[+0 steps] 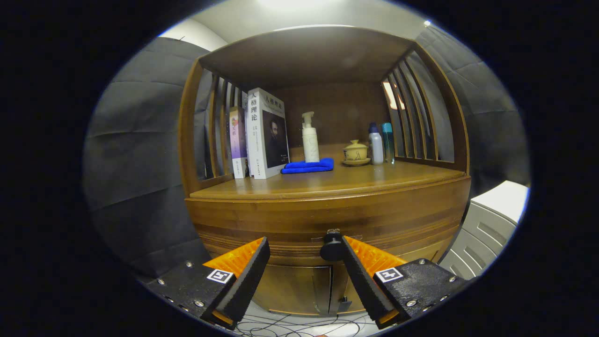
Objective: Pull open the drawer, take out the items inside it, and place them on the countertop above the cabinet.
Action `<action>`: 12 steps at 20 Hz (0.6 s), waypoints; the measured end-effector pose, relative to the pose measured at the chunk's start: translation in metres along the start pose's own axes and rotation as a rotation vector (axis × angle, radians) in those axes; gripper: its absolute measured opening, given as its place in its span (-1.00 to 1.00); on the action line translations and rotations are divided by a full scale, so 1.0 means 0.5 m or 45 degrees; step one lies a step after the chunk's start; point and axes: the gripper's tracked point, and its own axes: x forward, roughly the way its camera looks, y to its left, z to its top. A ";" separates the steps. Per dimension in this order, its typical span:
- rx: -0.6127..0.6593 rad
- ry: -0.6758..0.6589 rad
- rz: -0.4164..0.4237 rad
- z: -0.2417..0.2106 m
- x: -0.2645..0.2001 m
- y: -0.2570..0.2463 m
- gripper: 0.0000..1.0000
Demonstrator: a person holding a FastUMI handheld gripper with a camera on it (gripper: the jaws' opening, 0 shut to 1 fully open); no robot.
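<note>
A wooden cabinet stands ahead with its drawer front shut, a band of grooved wood under the countertop. The drawer's dark round knob sits just at the tip of the right finger, to the inside of it. My gripper is open, fingers spread wide, with nothing between them but the drawer front. The left finger is well left of the knob. What lies inside the drawer is hidden.
On the countertop: two upright books, a folded blue cloth, a white pump bottle, a lidded yellow cup on a saucer, two bottles. Cabinet doors below the drawer. A white unit stands right. Cables lie on the floor.
</note>
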 end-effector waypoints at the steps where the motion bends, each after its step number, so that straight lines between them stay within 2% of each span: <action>1: -0.017 -0.005 -0.018 0.002 0.018 -0.009 0.89; 6: 0.018 0.099 -0.088 -0.033 0.072 -0.039 0.87; 10: 0.072 0.151 -0.121 -0.060 0.090 -0.066 0.49; 12: 0.101 0.164 -0.117 -0.059 0.090 -0.069 0.14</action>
